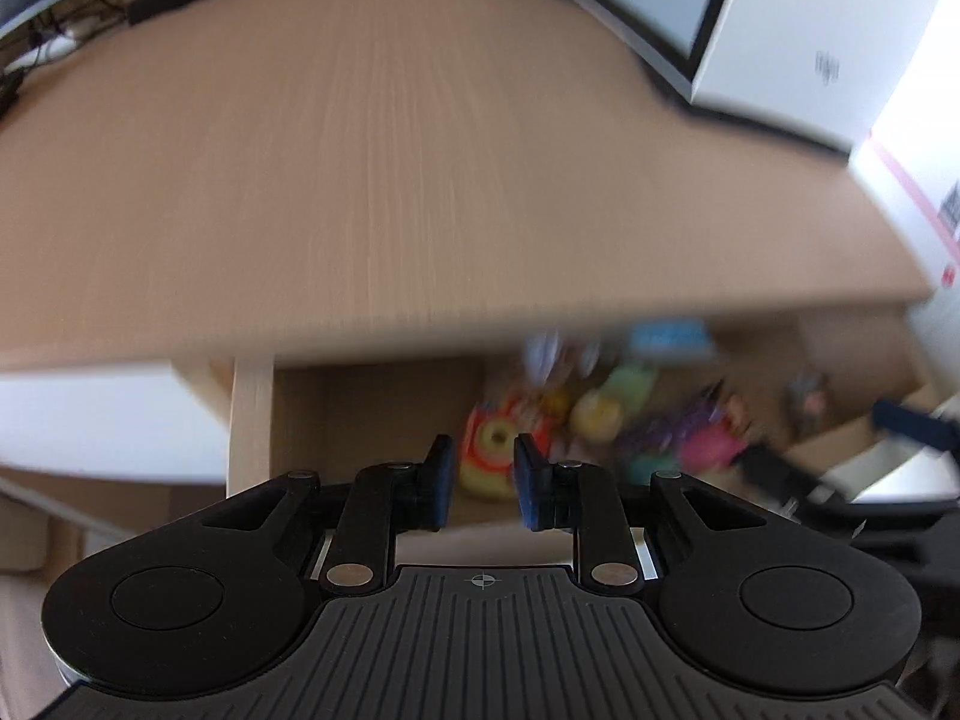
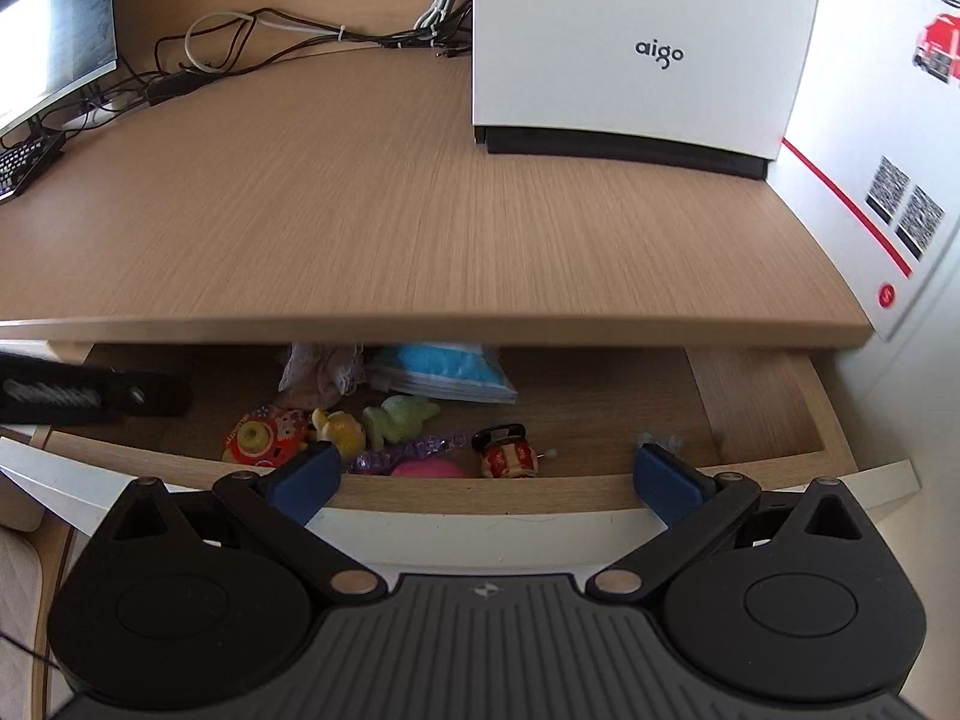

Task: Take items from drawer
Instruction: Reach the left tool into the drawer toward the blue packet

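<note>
The drawer (image 2: 480, 492) under the desk stands pulled out. In it lie an orange round toy (image 2: 264, 435), a yellow toy (image 2: 339, 426), a pale green toy (image 2: 402, 414), a purple bead string (image 2: 414, 450), a pink item (image 2: 429, 469), a red wind-up car (image 2: 507, 450), a blue bag (image 2: 444, 369) and a white lace cloth (image 2: 324, 369). My right gripper (image 2: 486, 468) hangs wide open over the drawer's front edge, holding nothing. The left wrist view is blurred. There my left gripper (image 1: 486, 480) shows a narrow empty gap, with the orange toy (image 1: 489, 450) beyond it in the drawer.
The wooden desk top (image 2: 420, 210) overhangs the drawer's back half. A white aigo box (image 2: 636, 42) stands at the back right, and a white carton with QR codes (image 2: 870, 198) lines the right side. At the back left are a monitor (image 2: 54, 48), cables (image 2: 270, 30) and a keyboard (image 2: 24, 162).
</note>
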The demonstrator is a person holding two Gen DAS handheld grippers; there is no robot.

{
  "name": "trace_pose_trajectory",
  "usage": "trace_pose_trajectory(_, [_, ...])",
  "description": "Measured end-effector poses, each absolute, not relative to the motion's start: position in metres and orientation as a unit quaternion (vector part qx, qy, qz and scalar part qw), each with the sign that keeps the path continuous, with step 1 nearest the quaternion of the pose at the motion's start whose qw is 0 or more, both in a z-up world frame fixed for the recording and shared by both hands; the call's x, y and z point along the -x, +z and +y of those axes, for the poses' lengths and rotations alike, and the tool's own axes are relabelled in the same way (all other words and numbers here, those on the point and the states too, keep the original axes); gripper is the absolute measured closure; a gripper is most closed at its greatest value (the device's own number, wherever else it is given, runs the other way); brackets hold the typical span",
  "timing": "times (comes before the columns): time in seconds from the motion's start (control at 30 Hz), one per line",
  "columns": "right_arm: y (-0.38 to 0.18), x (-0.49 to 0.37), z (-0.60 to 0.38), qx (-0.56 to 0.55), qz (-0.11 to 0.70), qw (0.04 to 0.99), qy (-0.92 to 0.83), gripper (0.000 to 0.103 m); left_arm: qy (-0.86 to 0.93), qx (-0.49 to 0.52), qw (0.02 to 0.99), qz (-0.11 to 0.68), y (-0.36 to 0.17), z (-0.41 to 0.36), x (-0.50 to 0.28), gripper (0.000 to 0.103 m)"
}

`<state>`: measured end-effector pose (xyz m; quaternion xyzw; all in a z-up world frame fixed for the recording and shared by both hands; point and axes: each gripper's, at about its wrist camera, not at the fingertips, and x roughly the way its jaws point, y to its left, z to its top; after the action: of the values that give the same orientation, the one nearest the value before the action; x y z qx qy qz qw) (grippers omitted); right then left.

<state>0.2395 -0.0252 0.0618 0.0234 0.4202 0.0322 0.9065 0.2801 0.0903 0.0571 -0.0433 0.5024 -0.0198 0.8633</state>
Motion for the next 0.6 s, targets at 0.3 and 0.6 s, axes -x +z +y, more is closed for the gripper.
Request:
trace_pose_trajectory(0.3, [0.066,-0.203,-0.024,-0.061,0.445,0.893,0.021,0.000,-0.032,0.032,0.858,0.512,0.057,0.088,-0.241,0.078])
trace_pose_trajectory(0.6, [0.084,-0.158,-0.036,-0.130,0.466,0.875,0.022,0.000,-0.077,0.046,0.834,0.544,0.058,0.096,-0.218,0.079])
